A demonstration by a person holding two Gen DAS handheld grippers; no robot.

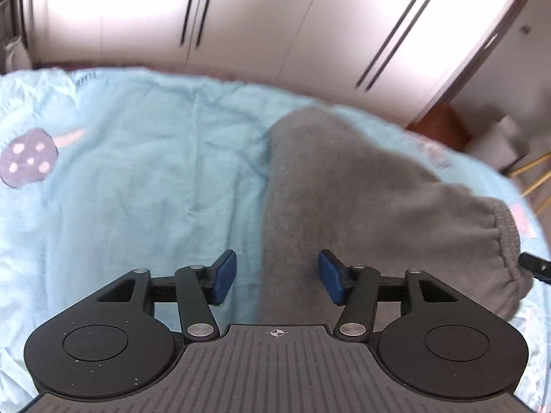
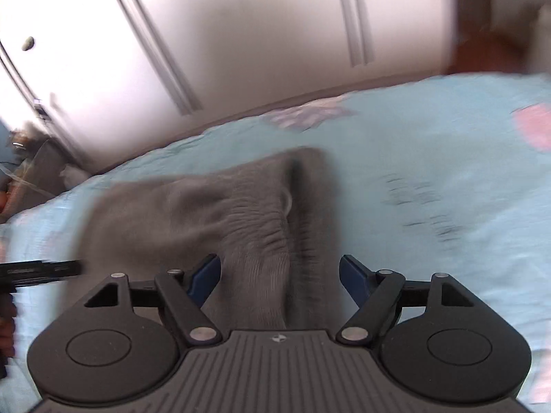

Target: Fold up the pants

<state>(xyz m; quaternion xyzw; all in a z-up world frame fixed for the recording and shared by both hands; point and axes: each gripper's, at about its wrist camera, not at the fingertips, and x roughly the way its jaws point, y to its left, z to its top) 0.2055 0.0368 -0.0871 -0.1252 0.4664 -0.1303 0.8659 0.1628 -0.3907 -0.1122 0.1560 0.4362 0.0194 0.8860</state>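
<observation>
Landmark here is the grey fleecy pants (image 1: pixel 344 189) with an elastic gathered waistband, lying in a folded heap on a light blue bedsheet (image 1: pixel 137 172). Going left to right in the left wrist view: way off to the left of the pants there's a purple spotted mushroom print (image 1: pixel 27 158) on the sheet, then plain blue cloth, then the pants themselves running from the near edge up and away, with the waistband (image 1: pixel 506 230) bunched at their right end. Behind the pants stands a white wardrobe (image 1: pixel 275 17) with dark vertical handle lines.

The left gripper (image 1: pixel 277 275) hangs over the pants' left edge, blue pads parted with a clear gap, nothing pinched between them. Fabric just sits below.

In the right wrist view, left of the pants you can see the tip of the other black tool poking in, then the pants with the ribbed waistband (image 2: pixel 268 220) running down the middle, then a pink patch (image 2: pixel 533 124) on the sheet far to the right. The right gripper (image 2: pixel 279 278) sits above the waistband end, pads spread wide, gripping nothing. Pretty blurry overall.
</observation>
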